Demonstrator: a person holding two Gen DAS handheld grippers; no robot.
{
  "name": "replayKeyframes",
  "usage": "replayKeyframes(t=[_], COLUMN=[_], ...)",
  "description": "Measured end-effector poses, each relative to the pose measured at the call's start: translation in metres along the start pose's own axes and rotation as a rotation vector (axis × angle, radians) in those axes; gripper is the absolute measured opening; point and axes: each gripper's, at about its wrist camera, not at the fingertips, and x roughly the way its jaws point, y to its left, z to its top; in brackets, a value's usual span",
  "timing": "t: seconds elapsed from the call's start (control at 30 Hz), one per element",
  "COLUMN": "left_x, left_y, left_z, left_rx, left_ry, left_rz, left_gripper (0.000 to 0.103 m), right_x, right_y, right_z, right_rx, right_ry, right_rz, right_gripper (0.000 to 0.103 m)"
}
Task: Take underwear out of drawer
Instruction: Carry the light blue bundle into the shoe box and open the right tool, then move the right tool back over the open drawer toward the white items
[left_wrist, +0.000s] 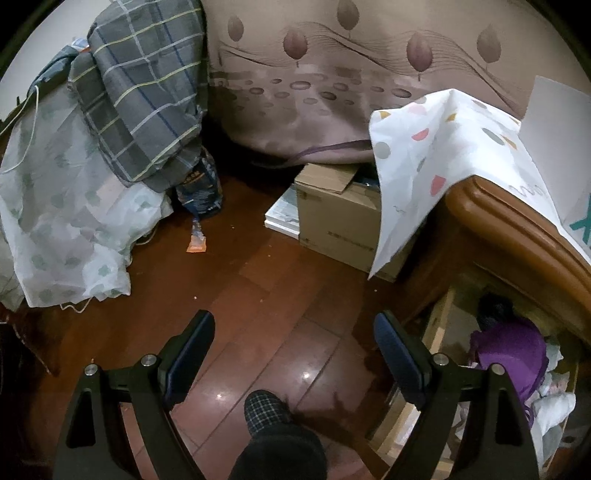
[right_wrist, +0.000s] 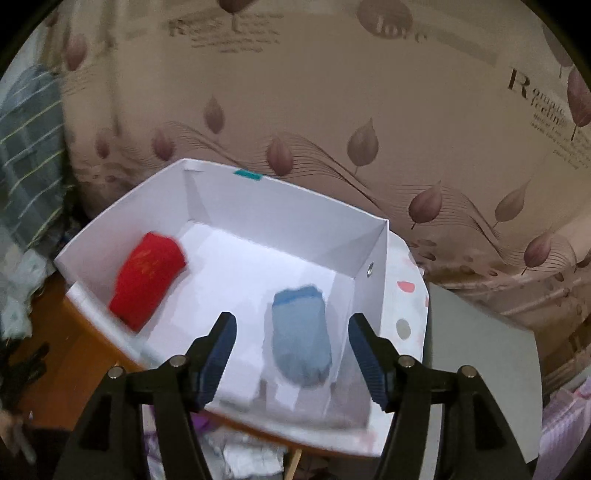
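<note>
A white open-topped cardboard box stands on the orange-brown wooden cabinet top, partly on a white cloth printed with pink and grey spots. Two pieces of folded underwear lie on the box floor, well apart. A red folded piece with gold markings rests against the box's left wall. A pale blue folded piece with a darker blue waistband lies near the right wall. The right gripper hangs above the near end of the box with its dark blue pads spread. The pale blue piece shows in the gap between them, but neither pad presses on it, so the gripper holds nothing.

In the left wrist view, the pulled-out pale wooden drawer of the cabinet shows at lower right, beneath the curved brown edge of the cabinet top. It holds a purple garment, something dark behind it that cannot be made out, and crumpled white fabrics toward the front. The left gripper is wide open and empty over the reddish-brown wooden floor, beside the drawer and not in it. A brown cardboard carton with loose flaps sits on the floor beyond, its contents hidden by the spotted cloth hanging over it.
</note>
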Motion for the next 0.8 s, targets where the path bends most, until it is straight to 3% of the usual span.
replayKeyframes(t=[0.17, 0.3, 0.47, 0.8], left_x=[-0.002, -0.001, -0.001, 0.004], left_y=[-0.007, -0.014, -0.020, -0.028], left_z=[-0.001, -0.002, -0.005, -0.007], left_rx=[0.025, 0.049, 0.071, 0.108], left_ry=[-0.008, -0.001, 0.004, 0.030], left_rz=[-0.024, -0.029, -0.051, -0.071], left_gripper=[0.086, 0.086, 0.086, 0.086], right_x=[-0.038, -0.045, -0.008, 0.085], right_y=[0.008, 0.011, 0.011, 0.020], right_z=[-0.046, -0.096, -0.153, -0.207], right_rx=[-0.080, -0.120, -0.132, -0.213], right_ry=[0.008, 0.084, 0.245, 0.395], right_rz=[0.043, 0.091, 0.127, 0.158], right_gripper=[0.065, 0.065, 0.065, 0.065])
